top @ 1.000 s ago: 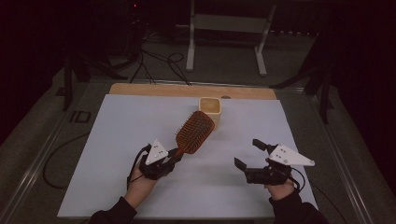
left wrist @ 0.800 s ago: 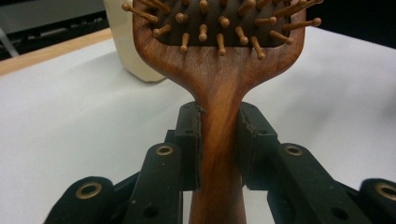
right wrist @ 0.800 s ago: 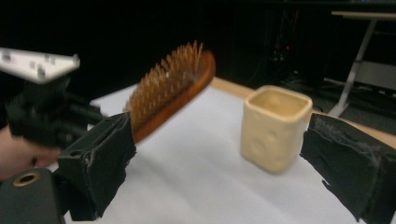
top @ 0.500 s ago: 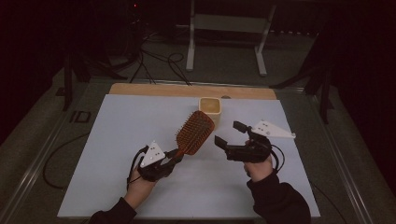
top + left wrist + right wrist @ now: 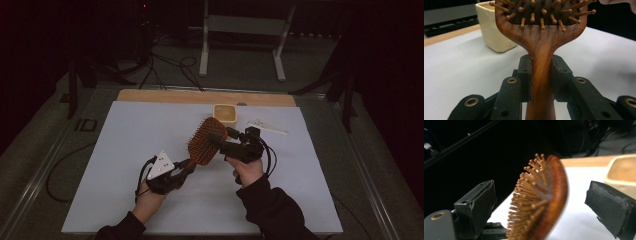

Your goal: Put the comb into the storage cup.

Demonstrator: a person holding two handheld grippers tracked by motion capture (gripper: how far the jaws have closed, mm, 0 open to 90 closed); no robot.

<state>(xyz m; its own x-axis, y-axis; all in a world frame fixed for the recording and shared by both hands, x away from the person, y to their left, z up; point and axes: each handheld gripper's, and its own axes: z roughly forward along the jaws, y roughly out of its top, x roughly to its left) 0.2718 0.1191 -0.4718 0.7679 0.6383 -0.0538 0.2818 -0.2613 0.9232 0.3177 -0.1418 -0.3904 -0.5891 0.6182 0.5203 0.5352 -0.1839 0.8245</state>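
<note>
A wooden paddle hairbrush with wooden bristles is held above the white table, head tilted up and away. My left gripper is shut on its handle; in the left gripper view both pads press the handle just below the head. My right gripper is open, one jaw on each side of the brush head. In the right gripper view the head stands edge-on between the pads, clear of both.
A cream square cup stands near the table's far edge, just beyond the brush. A wooden strip runs along that far edge. Behind the table are a metal stand and floor cables.
My right gripper has moved left and away from the person, from the right side of the table to the brush head, which is now between its jaws. The left gripper and brush stayed put.
</note>
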